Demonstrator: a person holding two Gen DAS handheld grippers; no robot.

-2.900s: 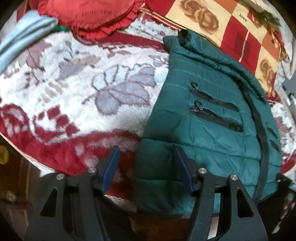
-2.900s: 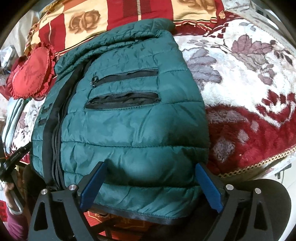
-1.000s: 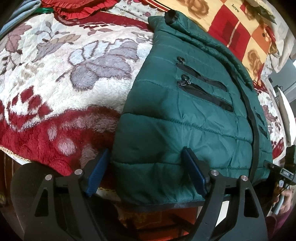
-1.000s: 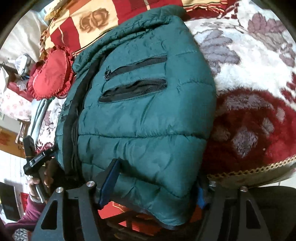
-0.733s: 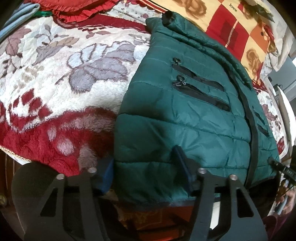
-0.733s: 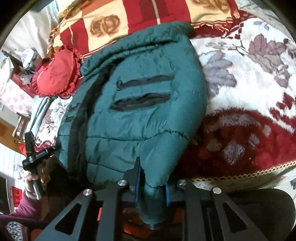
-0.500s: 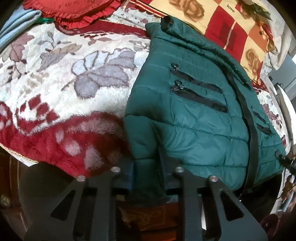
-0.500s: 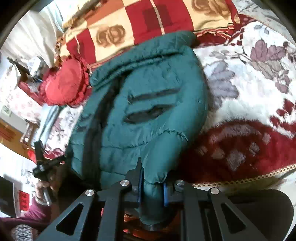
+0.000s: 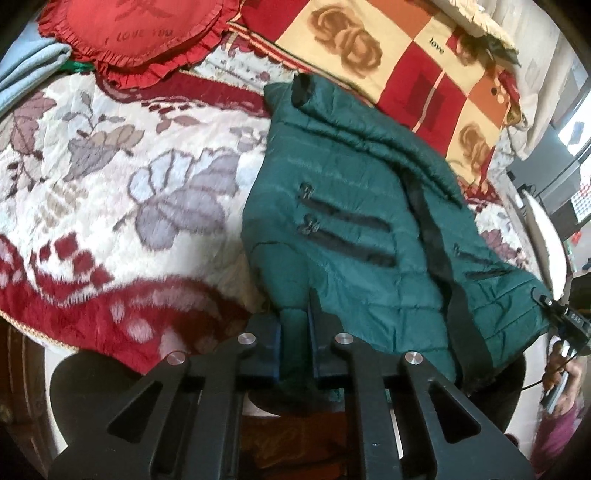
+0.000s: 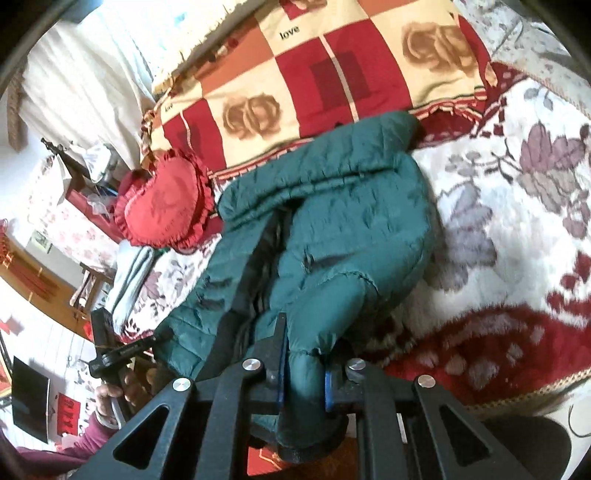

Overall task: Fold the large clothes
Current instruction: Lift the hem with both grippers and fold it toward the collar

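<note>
A dark green quilted puffer jacket (image 9: 354, 206) lies on a bed, collar toward the pillows, black zip band and two zipped pockets facing up. My left gripper (image 9: 294, 332) is shut on the jacket's left hem corner, the fabric bunched between its blue pads and raised off the bed. In the right wrist view the same jacket (image 10: 332, 221) has its right hem corner pinched in my right gripper (image 10: 303, 365), also shut and lifted. The hem between the two corners sags and creases.
The bed carries a plush white-and-red floral blanket (image 9: 110, 192). A red heart-shaped frilled cushion (image 9: 140, 33) and a checked rose-print cover (image 9: 406, 74) lie at the head. Folded pale blue cloth (image 9: 26, 74) sits far left. A person's hand (image 10: 114, 387) holds the other gripper's handle.
Both grippers closed from wide open onto the jacket's hem corners, then rose, pulling the lower edge up off the blanket so the jacket's bottom bunches.
</note>
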